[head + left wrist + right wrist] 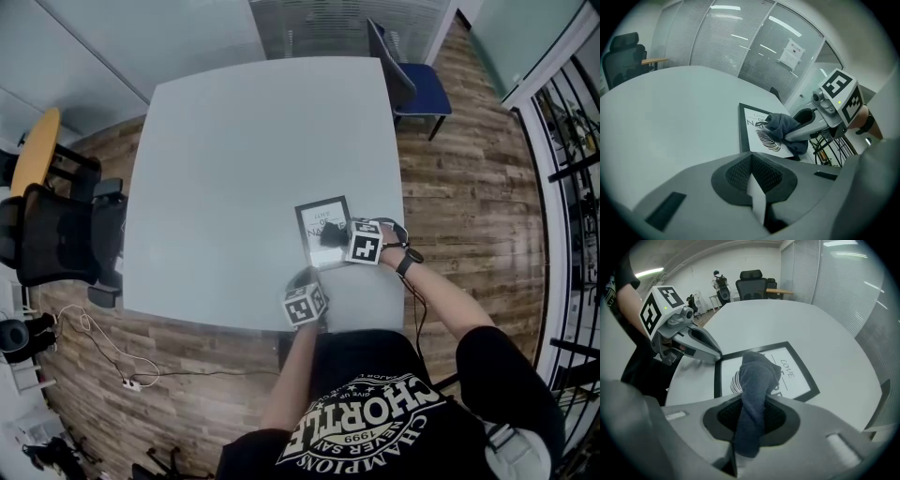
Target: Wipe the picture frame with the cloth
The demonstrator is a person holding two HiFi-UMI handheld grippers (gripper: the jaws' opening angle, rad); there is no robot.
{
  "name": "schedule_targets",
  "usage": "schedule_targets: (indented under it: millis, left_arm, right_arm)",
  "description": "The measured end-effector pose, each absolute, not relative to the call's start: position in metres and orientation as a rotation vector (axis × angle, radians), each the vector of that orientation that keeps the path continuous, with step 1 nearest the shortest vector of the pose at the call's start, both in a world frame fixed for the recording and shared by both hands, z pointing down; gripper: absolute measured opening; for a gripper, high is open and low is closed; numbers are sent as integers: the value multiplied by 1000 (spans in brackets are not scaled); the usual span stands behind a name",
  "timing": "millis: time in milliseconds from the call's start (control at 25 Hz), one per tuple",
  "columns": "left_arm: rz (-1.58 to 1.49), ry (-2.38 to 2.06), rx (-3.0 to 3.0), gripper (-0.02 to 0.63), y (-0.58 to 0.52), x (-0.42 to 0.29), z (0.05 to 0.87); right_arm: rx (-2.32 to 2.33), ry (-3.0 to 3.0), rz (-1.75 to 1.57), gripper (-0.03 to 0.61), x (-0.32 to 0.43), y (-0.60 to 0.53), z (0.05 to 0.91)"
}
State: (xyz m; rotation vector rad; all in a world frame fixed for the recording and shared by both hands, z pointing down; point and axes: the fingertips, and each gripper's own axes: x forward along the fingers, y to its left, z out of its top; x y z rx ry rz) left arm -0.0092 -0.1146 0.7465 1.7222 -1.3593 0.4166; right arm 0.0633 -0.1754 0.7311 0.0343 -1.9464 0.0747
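A black-bordered picture frame (319,216) with a feather print lies flat on the pale table (234,141) near the front edge. My right gripper (336,234) is shut on a dark grey cloth (757,376), whose bunched end rests on the glass of the frame (794,369). In the left gripper view the cloth (783,124) sits on the print of the frame (753,124) under the right gripper (788,137). My left gripper (311,277) is shut with nothing in it. Its tip (715,354) touches the frame's near left corner.
A blue chair (412,84) stands at the table's far right corner. To the left are a black office chair (56,234) and a round wooden table (37,150). A white cable (103,347) lies on the wooden floor.
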Motion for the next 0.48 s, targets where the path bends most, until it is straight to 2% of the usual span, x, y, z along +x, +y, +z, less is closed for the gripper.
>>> schedule_targets:
  millis: [240, 480]
  left_arm:
    - [418, -1359, 1724, 3, -115, -9, 746]
    - [416, -1360, 1725, 3, -116, -10, 746]
  right_arm:
    - [84, -1941, 128, 75, 75, -179, 732]
    - [-19, -2055, 113, 75, 19, -164, 710]
